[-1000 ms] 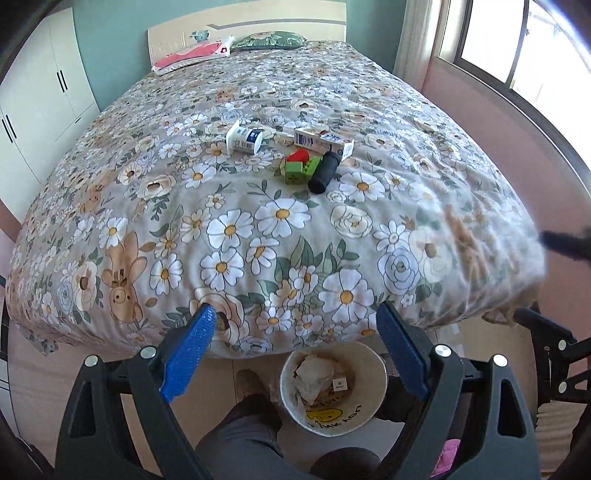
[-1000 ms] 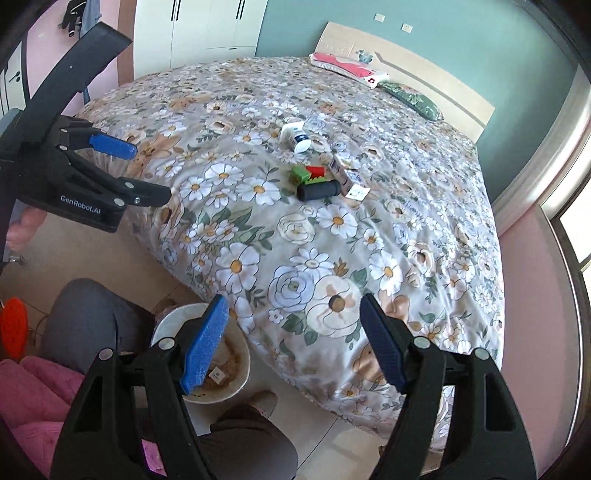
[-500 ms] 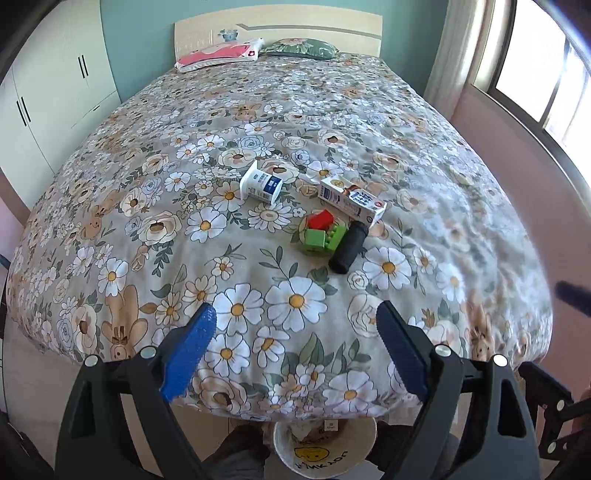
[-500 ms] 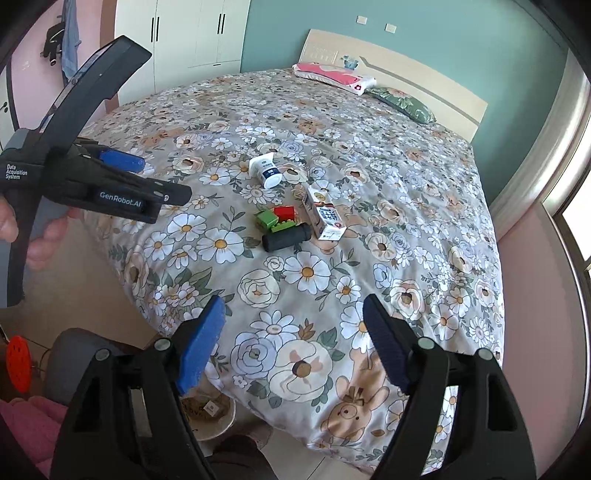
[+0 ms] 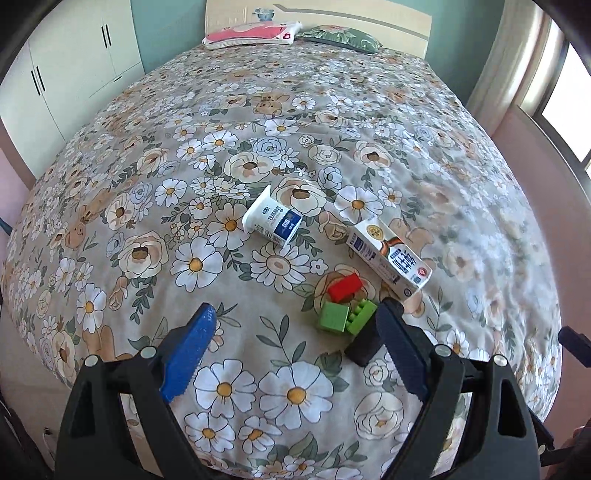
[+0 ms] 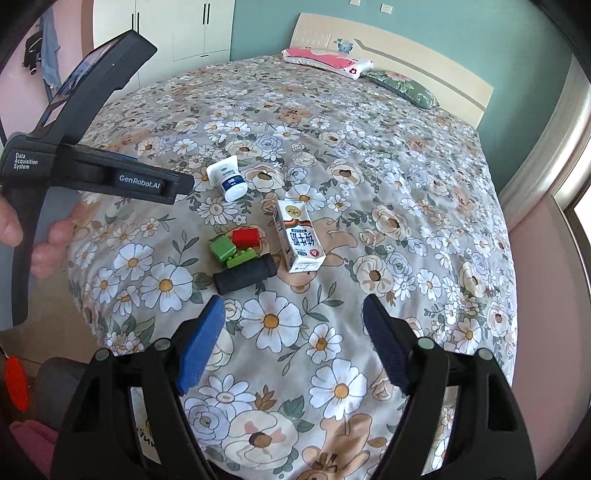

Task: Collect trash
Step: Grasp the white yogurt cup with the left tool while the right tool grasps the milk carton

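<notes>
1. The left claw (image 5: 295, 350) hangs over the near part of the bed (image 5: 258, 110), its blue pads (image 5: 188, 350) well apart with nothing but flowered cover between them.
2. The right claw (image 6: 293, 343) is at the bottom of its own view, its pads (image 6: 201, 345) also apart and clamped on nothing.
3. In the left wrist view the yogurt cup (image 5: 272, 221) lies on its side at the centre of the frame, clear of the other things.
4. The milk carton (image 5: 388, 254) lies flat to the right of centre, slanting down toward the right.
5. Just below and left of the carton sit a red block (image 5: 345, 287) and green blocks (image 5: 345, 315), touching one another.
6. A black cylinder (image 5: 364, 345) lies against the green blocks, partly hidden behind the left claw's right-hand pad.
7. In the right wrist view the same cluster sits at mid-frame: cup (image 6: 229, 179) uppermost, carton (image 6: 299, 234) to the right, the blocks to its left, and the black cylinder (image 6: 245, 276) lowest.
8. The left claw's black body (image 6: 92, 173) crosses the upper left of the right wrist view, with a hand (image 6: 55, 240) gripping its handle.
9. Two pillows (image 5: 255, 33) lie at the head of the bed, at the top of the frame.
</notes>
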Action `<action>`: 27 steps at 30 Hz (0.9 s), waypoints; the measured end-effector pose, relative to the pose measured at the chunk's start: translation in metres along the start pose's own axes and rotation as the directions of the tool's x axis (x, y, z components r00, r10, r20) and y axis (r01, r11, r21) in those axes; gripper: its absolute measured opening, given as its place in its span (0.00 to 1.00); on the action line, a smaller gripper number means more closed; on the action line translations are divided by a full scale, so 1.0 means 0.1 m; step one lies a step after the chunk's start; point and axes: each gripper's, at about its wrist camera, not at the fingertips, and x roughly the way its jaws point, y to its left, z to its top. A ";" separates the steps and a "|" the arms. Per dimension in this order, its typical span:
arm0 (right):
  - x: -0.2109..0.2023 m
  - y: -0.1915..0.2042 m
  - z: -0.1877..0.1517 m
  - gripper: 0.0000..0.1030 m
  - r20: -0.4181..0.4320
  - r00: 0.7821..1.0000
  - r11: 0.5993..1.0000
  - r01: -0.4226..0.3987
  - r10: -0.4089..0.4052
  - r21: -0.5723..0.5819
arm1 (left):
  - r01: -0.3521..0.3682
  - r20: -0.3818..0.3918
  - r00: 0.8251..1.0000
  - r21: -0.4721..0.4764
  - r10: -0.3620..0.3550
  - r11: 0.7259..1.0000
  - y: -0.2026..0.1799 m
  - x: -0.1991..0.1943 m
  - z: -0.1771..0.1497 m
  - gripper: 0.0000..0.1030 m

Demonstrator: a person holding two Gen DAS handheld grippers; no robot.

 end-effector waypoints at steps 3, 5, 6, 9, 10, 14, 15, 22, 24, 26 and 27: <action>0.22 -0.10 0.14 0.74 -0.007 1.000 1.000 -0.014 0.014 0.009 | -0.012 -0.019 1.000 -0.044 0.011 0.999 0.03 0.24 0.14 0.87; 0.37 -0.16 0.22 0.74 -0.010 1.000 1.000 -0.018 0.019 0.013 | -0.018 -0.027 1.000 -0.068 0.016 0.998 0.05 0.41 0.22 0.87; 0.45 -0.20 0.27 0.74 -0.011 1.000 1.000 -0.020 0.020 0.017 | -0.021 -0.033 0.999 -0.078 0.018 0.997 0.06 0.49 0.26 0.87; 0.71 -0.28 0.37 0.74 -0.023 0.999 0.999 -0.026 0.027 0.027 | -0.014 -0.052 0.999 -0.118 0.008 0.993 0.09 0.75 0.35 0.87; 0.81 -0.30 0.41 0.74 -0.025 0.999 0.999 -0.031 0.031 0.027 | -0.022 -0.059 0.998 -0.121 0.015 0.992 0.09 0.85 0.39 0.87; 1.21 -0.35 0.52 0.74 -0.046 0.998 0.998 -0.050 0.052 0.034 | -0.055 -0.060 0.997 -0.135 0.047 0.989 0.08 1.13 0.52 0.87; 1.30 -0.34 0.54 0.74 -0.049 0.997 0.998 -0.054 0.055 0.031 | -0.052 -0.053 0.998 -0.146 0.045 0.988 0.09 1.18 0.56 0.87; 1.96 -0.27 0.66 0.74 -0.104 0.989 0.995 -0.100 0.100 0.010 | -0.065 -0.039 0.998 -0.213 0.058 0.975 0.19 1.49 0.76 0.87; 2.10 -0.24 0.67 0.74 -0.118 0.987 0.994 -0.110 0.108 -0.008 | -0.079 -0.039 0.997 -0.224 0.072 0.971 0.21 1.58 0.79 0.87; 2.23 -0.22 0.69 0.74 -0.133 0.986 0.994 -0.104 0.101 -0.015 | -0.089 -0.040 0.996 -0.237 0.082 0.967 0.24 1.66 0.81 0.87; 2.30 -0.22 0.69 0.74 -0.146 0.984 0.994 -0.105 0.102 -0.011 | -0.095 -0.046 0.995 -0.244 0.086 0.965 0.25 1.70 0.81 0.87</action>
